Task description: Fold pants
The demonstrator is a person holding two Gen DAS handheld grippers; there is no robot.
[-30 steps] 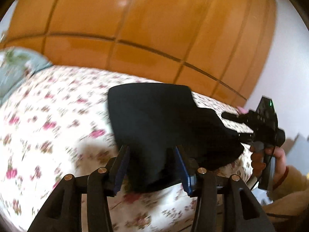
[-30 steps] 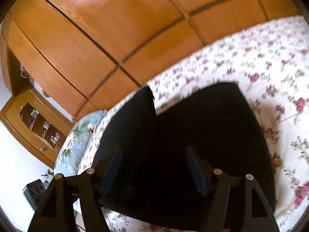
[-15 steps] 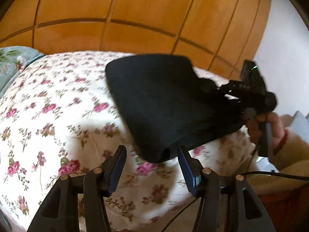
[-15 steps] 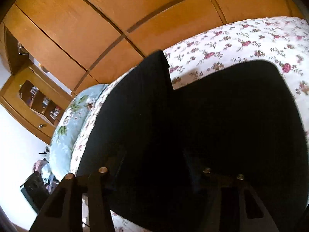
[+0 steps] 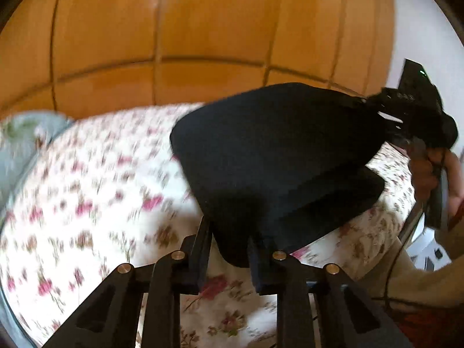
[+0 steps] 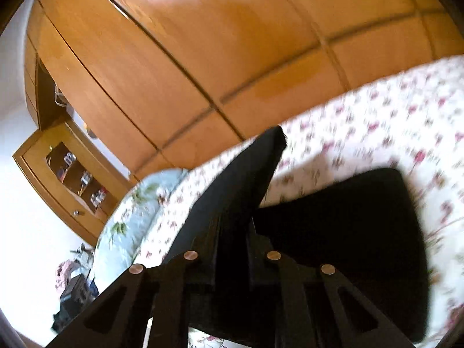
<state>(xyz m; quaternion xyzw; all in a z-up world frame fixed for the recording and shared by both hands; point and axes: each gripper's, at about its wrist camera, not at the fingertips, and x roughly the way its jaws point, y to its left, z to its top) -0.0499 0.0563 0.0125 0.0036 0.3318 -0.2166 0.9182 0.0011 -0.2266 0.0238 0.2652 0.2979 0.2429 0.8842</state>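
1. Pillow (image 5: 20, 133), pale blue-green, far left of the left wrist view; blurred, apart from the work.

2. Bedspread (image 5: 95, 191), white with pink flowers, the surface I fold on. Behind it stands the wooden wardrobe (image 5: 203, 29).

3. My left gripper (image 5: 229, 249), low centre. Its jaws are closing, with the near corner of the black pants (image 5: 275, 156) between them; the cloth fills the gap and I judge the pads to be pressing on it. I take this corner so the edge can be carried over as one layer.

4. Pants, the task's thing: already folded into a thick dark bundle, one part lying on the bedspread, the upper flap raised off it between my two grippers. In the right wrist view the lifted flap (image 6: 240, 179) runs up from the jaws as a narrow band.

5. My right gripper (image 5: 385, 116), far right, held by my right hand (image 5: 429, 171). Its jaws are closing and bite the opposite corner, bunching it to a point. Both corners are raised together to keep the flap taut.

Change from half a second earlier: the left jaws stood wide and short of the cloth; now they are narrow and on it. The flap is higher and more stretched.
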